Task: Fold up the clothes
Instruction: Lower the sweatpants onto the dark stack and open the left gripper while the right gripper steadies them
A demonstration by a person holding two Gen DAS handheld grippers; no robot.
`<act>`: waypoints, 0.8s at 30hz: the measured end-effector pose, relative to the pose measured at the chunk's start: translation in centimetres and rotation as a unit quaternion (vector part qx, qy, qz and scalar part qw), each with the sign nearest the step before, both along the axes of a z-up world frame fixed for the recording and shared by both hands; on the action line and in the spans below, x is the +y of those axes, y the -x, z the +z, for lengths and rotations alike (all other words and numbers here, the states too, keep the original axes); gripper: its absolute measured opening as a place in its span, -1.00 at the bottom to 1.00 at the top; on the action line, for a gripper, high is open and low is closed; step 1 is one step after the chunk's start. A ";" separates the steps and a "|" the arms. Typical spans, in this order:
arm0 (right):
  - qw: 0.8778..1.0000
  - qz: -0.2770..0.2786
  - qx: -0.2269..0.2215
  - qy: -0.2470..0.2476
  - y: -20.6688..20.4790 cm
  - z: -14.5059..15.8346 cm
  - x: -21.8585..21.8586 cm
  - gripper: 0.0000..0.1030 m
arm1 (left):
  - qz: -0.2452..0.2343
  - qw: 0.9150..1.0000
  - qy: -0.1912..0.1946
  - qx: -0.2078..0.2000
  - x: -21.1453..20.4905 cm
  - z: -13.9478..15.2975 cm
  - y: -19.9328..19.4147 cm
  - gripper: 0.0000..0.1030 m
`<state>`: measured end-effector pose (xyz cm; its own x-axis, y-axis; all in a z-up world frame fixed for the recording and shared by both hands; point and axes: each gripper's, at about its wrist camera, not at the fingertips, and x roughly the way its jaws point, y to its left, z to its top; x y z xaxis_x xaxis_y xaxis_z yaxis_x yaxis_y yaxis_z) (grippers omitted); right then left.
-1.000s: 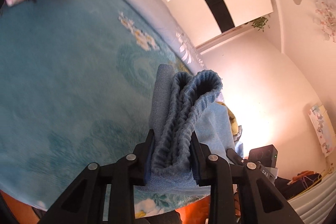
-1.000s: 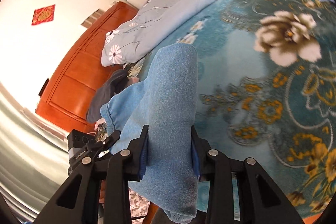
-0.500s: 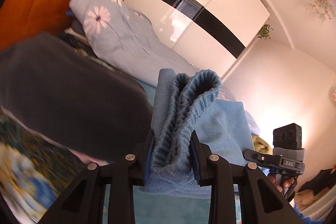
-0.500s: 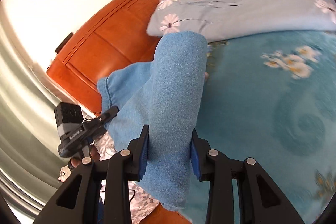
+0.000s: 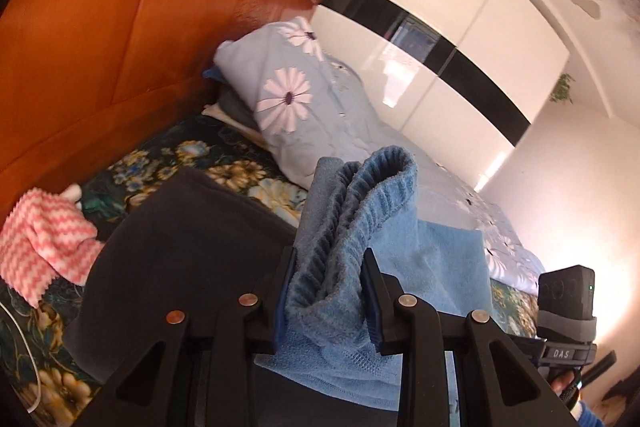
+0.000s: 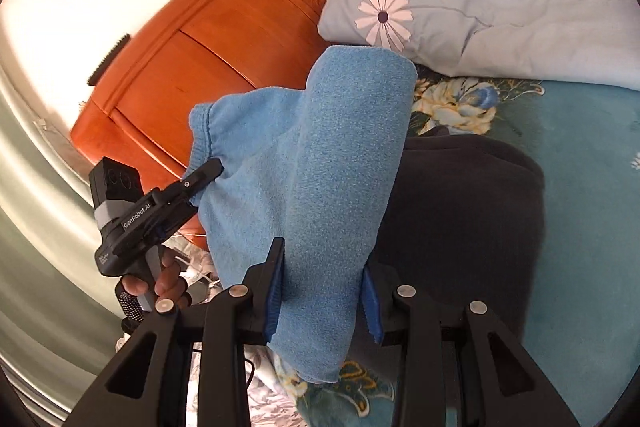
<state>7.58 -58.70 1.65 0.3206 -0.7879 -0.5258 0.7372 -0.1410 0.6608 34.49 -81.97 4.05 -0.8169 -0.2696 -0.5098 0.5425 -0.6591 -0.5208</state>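
Between the black fingers of the left hand-held gripper (image 5: 328,291) sits the ribbed cuff end of a blue garment (image 5: 360,227), pinched tight so the knit bunches upward. The right hand-held gripper (image 6: 324,287) is likewise clenched on a smooth fleece fold of the same blue garment (image 6: 344,163), which stands up between its pads like a rolled tube. Each camera catches the other tool: the left one appears in the right view with its tip buried in the cuff, a bare hand (image 6: 160,279) wrapped round its handle. Both tools are held raised and level, side by side, carrying the blue garment above a dark grey garment (image 6: 460,207) lying on the bed (image 6: 580,147). Judging by this, a folded piece is being carried to a stack; the next move calls for lowering it squarely onto the dark one, then letting go with both. Beyond lie a daisy-print quilt (image 5: 304,107), a pink zigzag cloth (image 5: 44,239) and an orange wooden headboard (image 5: 140,27)
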 end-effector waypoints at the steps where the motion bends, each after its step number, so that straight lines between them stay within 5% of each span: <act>1: 1.000 -0.001 0.001 -0.011 0.2 -0.8 -0.4 -0.29 | 0.007 1.000 -0.018 -0.003 -0.8 -1.3 0.1 -0.36; 4: 0.999 -0.004 0.005 -0.046 0.6 -3.2 -1.7 -0.29 | 0.015 0.998 -0.051 -0.024 -2.0 -5.3 0.3 -0.35; 7: 0.998 -0.007 -0.002 -0.058 1.1 -4.7 -1.9 -0.29 | 0.016 0.999 -0.048 -0.001 -1.7 -6.4 -0.3 -0.32; 12: 0.996 0.004 0.060 -0.061 -0.1 -3.2 -2.0 -0.13 | 0.023 0.999 -0.032 -0.027 -0.8 -4.5 -1.0 -0.19; 17: 0.981 -0.026 0.187 -0.038 -0.7 -0.7 0.0 -0.07 | 0.036 0.998 0.054 -0.022 2.0 -0.1 -2.4 0.05; 21: 0.982 -0.033 0.184 -0.006 -1.3 1.0 -1.1 -0.05 | 0.001 0.997 0.074 -0.001 2.9 1.7 0.0 0.19; 24: 0.984 -0.023 0.176 -0.023 -2.5 0.4 -3.4 -0.04 | -0.013 0.997 0.071 -0.037 2.4 0.6 3.0 0.19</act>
